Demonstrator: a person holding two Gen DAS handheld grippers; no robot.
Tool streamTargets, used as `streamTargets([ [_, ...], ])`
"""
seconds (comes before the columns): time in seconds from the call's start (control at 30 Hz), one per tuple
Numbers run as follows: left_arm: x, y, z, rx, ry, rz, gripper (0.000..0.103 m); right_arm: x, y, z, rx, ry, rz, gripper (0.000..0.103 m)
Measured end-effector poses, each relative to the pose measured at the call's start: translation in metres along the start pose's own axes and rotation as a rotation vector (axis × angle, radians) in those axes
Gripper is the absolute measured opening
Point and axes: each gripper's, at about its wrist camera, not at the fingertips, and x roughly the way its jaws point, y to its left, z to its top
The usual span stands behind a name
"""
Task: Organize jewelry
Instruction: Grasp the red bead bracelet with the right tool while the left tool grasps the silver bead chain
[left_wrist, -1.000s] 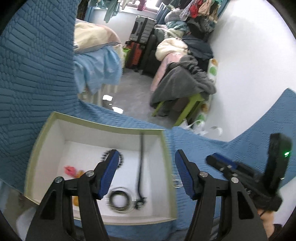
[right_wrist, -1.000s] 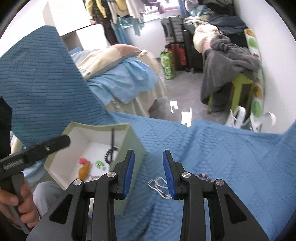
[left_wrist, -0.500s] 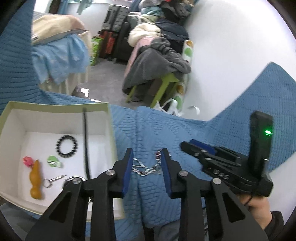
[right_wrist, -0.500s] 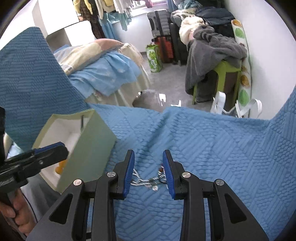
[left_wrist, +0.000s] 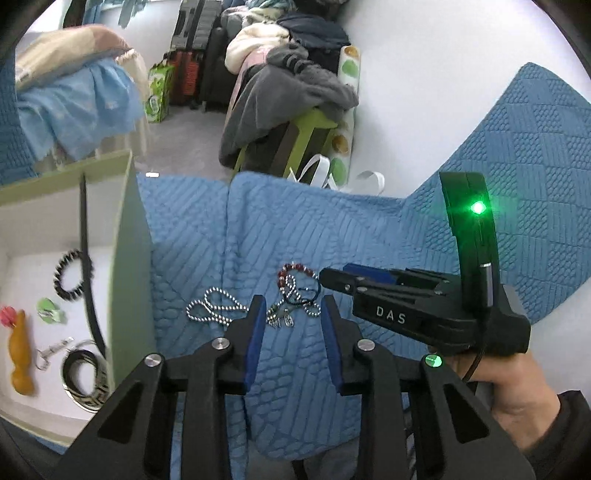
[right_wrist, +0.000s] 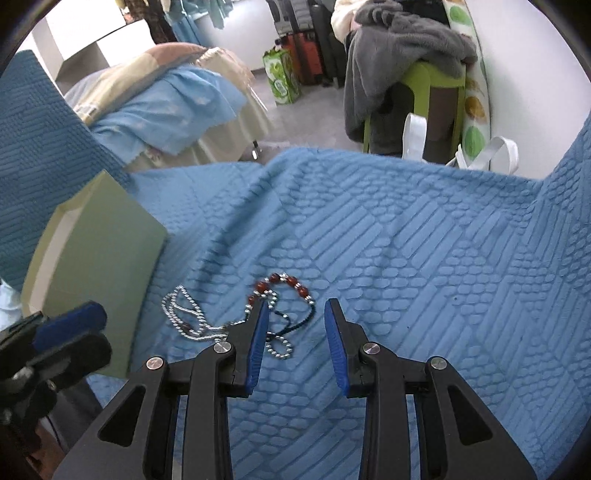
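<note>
Pickup step, judged: ball chain (left_wrist: 216, 308) and red bead bracelet (right_wrist: 286, 284) are left tangled on the blue quilt (right_wrist: 406, 258), beside the box (left_wrist: 127, 258). Left gripper (left_wrist: 293, 325) and right gripper (right_wrist: 295, 325) are held parted, empty, just short of the tangle. A lowering and a pinch on one strand are called for next.

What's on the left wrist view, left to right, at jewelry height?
Orange figurine → black bead bracelet → green box wall → silver ball chain → red bead bracelet → right gripper. The first two lie inside the box; both chains lie on the blue quilt.
</note>
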Motion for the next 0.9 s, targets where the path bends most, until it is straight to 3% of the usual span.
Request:
streamTargets([
  [0.1, 0.010, -0.006, -0.003, 0.041, 0.006, 0.039, 0.032, 0.011, 0.000, 0.005, -0.029, 0.016, -0.023, 0.023],
  [0.2, 0.023, -0.008, -0.008, 0.043, 0.040, 0.062, 0.053, 0.020, 0.000, 0.010, -0.050, 0.025, -0.025, 0.023],
  [0.23, 0.026, -0.008, -0.010, 0.033, 0.042, 0.067, 0.054, 0.024, 0.001, 0.010, -0.057, 0.030, -0.021, 0.023],
  [0.33, 0.034, -0.005, -0.016, 0.019, 0.056, 0.107, 0.054, 0.029, 0.006, 0.010, -0.092, 0.041, -0.033, 0.022],
  [0.57, 0.057, 0.011, -0.021, -0.056, 0.092, 0.166, 0.054, 0.036, 0.019, -0.002, -0.230, 0.081, -0.083, 0.004],
  [0.9, 0.066, 0.013, -0.020, -0.044, 0.097, 0.208, 0.054, 0.017, -0.016, 0.006, -0.081, 0.017, -0.051, 0.003],
])
